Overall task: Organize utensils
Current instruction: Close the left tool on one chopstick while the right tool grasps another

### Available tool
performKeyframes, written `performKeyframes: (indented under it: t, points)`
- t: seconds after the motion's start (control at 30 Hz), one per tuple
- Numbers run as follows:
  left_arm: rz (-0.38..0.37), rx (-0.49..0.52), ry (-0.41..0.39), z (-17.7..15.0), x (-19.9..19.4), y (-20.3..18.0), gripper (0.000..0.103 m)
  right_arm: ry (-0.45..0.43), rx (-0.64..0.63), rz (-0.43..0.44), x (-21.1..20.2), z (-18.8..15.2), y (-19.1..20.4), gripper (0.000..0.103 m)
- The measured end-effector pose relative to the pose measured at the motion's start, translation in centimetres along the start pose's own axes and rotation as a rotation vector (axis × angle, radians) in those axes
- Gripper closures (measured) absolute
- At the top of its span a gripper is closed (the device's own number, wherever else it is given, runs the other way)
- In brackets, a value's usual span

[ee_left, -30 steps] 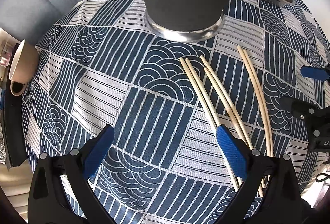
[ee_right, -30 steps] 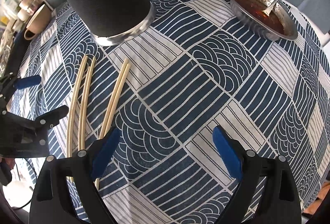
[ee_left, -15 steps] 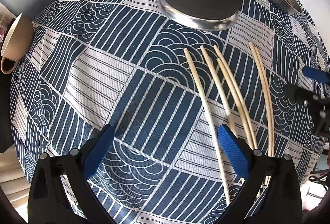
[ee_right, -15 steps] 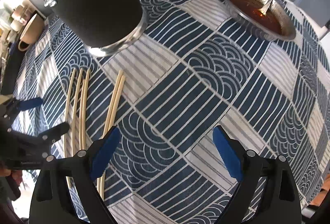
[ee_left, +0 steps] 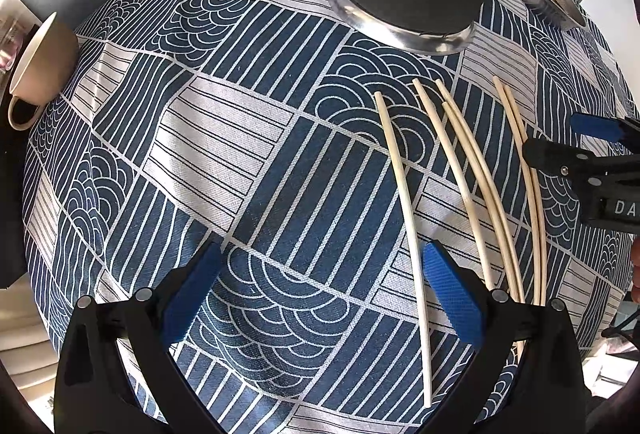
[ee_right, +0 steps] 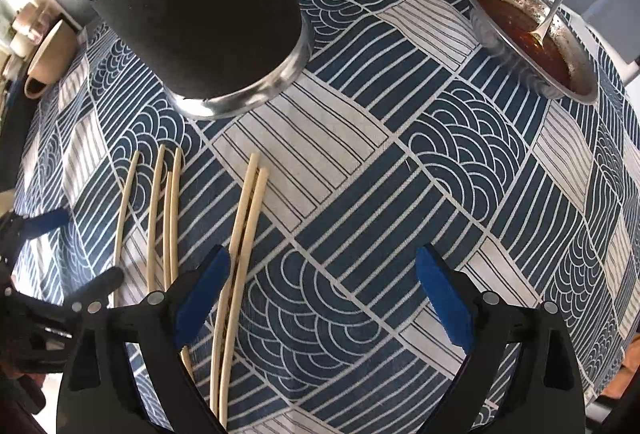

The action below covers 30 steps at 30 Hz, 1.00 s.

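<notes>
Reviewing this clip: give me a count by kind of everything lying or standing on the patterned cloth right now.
Chopsticks: 6
Black utensil holder: 1
Metal bowl of sauce: 1
Spoon in that bowl: 1
Beige cup at the cloth's edge: 1
Total: 10

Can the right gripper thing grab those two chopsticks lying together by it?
Probably yes. The right hand-held gripper is open and empty, and the pair of chopsticks lies bare on the tablecloth just inside its left finger, nothing covering them.
</notes>
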State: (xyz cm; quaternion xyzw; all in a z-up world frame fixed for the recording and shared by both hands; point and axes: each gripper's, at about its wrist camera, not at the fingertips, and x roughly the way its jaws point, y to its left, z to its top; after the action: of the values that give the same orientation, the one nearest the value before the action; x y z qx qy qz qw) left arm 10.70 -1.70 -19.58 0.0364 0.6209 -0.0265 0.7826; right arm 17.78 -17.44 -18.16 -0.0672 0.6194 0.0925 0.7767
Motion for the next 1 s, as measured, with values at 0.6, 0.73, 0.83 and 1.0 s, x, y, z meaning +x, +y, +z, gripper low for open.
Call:
performKeyframes:
  t: [0.6, 0.73, 0.83, 1.0]
  points:
    - [-0.013, 0.043, -0.023, -0.4, -0.2, -0.6, 0.004, 0.102, -0.008, -0.039, -0.3, -3.8, 1.5, 0.011]
    - [-0.029, 0.093, -0.055, -1.6, -0.5, -0.6, 0.004, 0.106, -0.067, -0.03, -0.5, -4.6, 1.9, 0.012]
    - [-0.028, 0.094, -0.05, -2.1, -0.6, -0.1, 0.004, 0.106, -0.049, -0.032, -1.4, -5.0, 1.1, 0.032]
    - [-0.029, 0.112, -0.011, -2.6, -0.6, 1.2, 0.006, 0.138, -0.053, -0.031, -2.1, -4.6, -0.5, 0.086]
